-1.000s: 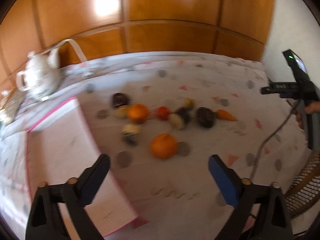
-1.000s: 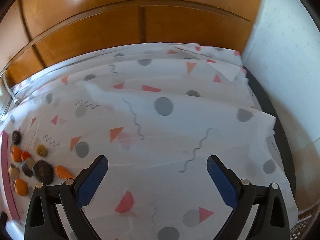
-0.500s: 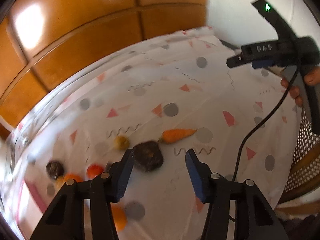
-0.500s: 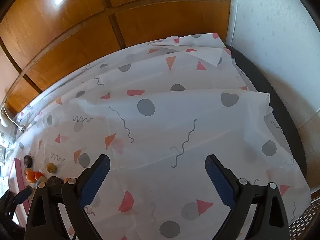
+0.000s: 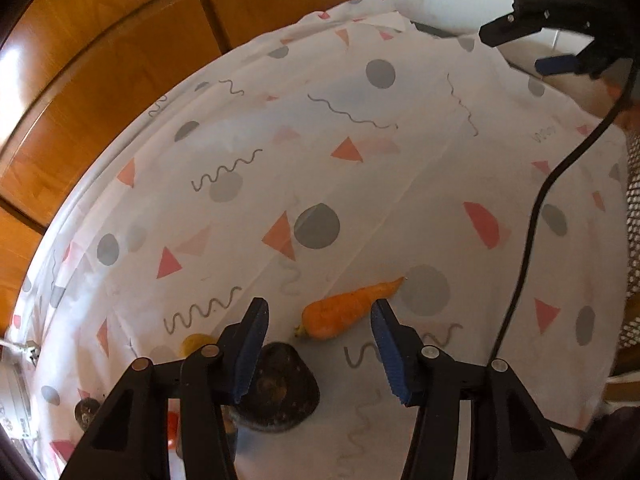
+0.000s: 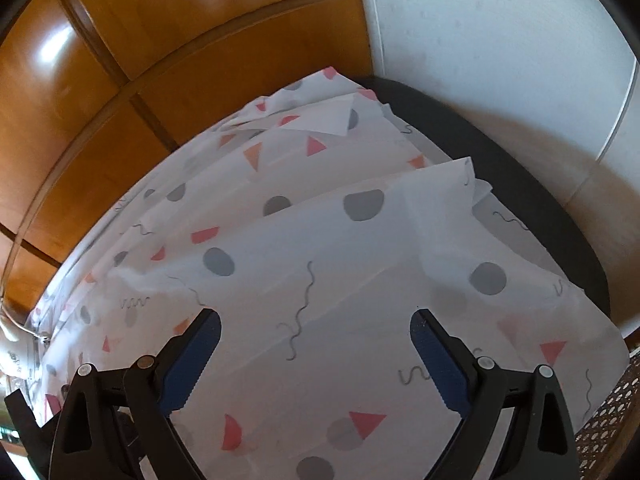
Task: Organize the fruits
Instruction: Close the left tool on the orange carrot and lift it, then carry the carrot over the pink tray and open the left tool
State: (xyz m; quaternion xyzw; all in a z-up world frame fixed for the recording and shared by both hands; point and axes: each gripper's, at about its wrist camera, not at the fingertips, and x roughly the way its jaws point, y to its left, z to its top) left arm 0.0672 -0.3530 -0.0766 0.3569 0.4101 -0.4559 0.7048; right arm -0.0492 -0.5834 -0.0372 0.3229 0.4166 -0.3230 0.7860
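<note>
carrot: tapered orange carrot (image 5: 348, 309) flat on the patterned tablecloth (image 5: 360, 184), tip angled up-right

my left gripper (image 5: 318, 344): half-spread, empty, carrot's stem end just ahead between the jaws

my right gripper (image 6: 316, 354): wide, empty, farther away

A carrot (image 5: 349, 309) lies on its side on the cloth, orange and tapered, its thin tip pointing far-right and its blunt stem end near-left. Just near-left of it, not quite touching, sits a dark lumpy fruit (image 5: 280, 394), brown-black with a rough, mottled skin and a broad base. Left of that, a small yellow fruit (image 5: 196, 342) shows only in part. Further near-left, at the edge of view, a small dark round fruit (image 5: 86, 410) and a sliver of a red one (image 5: 172, 428) lie close together.
</note>
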